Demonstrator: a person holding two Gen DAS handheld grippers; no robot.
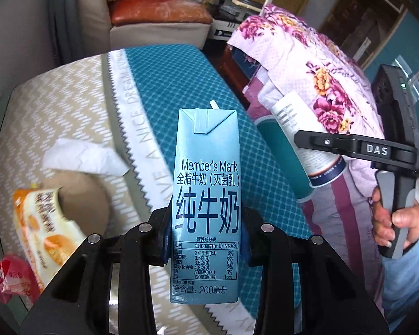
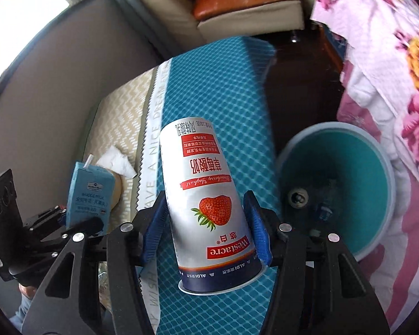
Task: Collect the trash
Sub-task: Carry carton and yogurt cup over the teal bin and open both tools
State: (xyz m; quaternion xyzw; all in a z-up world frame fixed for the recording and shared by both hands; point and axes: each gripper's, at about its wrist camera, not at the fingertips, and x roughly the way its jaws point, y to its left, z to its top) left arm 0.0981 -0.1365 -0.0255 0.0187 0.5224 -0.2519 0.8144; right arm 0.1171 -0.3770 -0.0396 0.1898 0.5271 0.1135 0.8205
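My left gripper (image 1: 206,223) is shut on a light blue milk carton (image 1: 206,184), held upright with its straw on top, above the cloth-covered table (image 1: 159,83). In the right wrist view my right gripper (image 2: 209,223) is shut on a silver strawberry yogurt cup (image 2: 206,203), held upside down and tilted over the table's teal part. A round teal bin (image 2: 357,184) stands just right of the cup, lower down, with small bits at its bottom. On the table lie a crumpled white tissue (image 1: 83,156), an orange snack wrapper (image 1: 44,231) and a red wrapper (image 1: 11,279).
A brown round object (image 1: 81,195) sits under the tissue. A floral quilt (image 1: 321,83) drapes the bed on the right, behind the bin. A sofa with an orange cushion (image 1: 153,16) is at the back. Dark floor (image 2: 301,83) separates table and bed.
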